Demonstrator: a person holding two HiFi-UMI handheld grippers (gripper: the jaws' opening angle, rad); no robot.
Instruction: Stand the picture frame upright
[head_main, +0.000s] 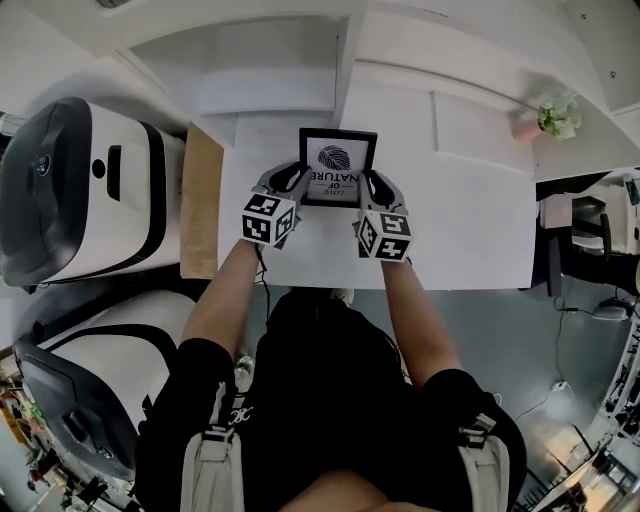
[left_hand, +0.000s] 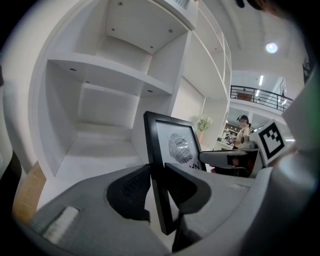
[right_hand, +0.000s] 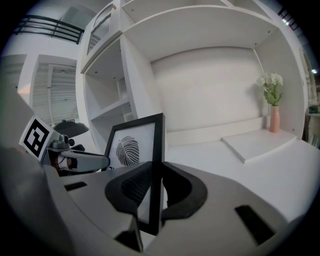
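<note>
Together, left gripper (head_main: 297, 179) and right gripper (head_main: 375, 186) clamp the picture frame (head_main: 338, 150), printed "OF NATURE".

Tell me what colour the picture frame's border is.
Black; the picture frame shows best in the right gripper view.

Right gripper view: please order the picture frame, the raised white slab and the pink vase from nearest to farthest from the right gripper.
1. The picture frame: clamped between the jaws of the right gripper.
2. The raised white slab: on the desk, to the right and further back.
3. The pink vase: far right, at the slab's far end, near the back wall.
</note>
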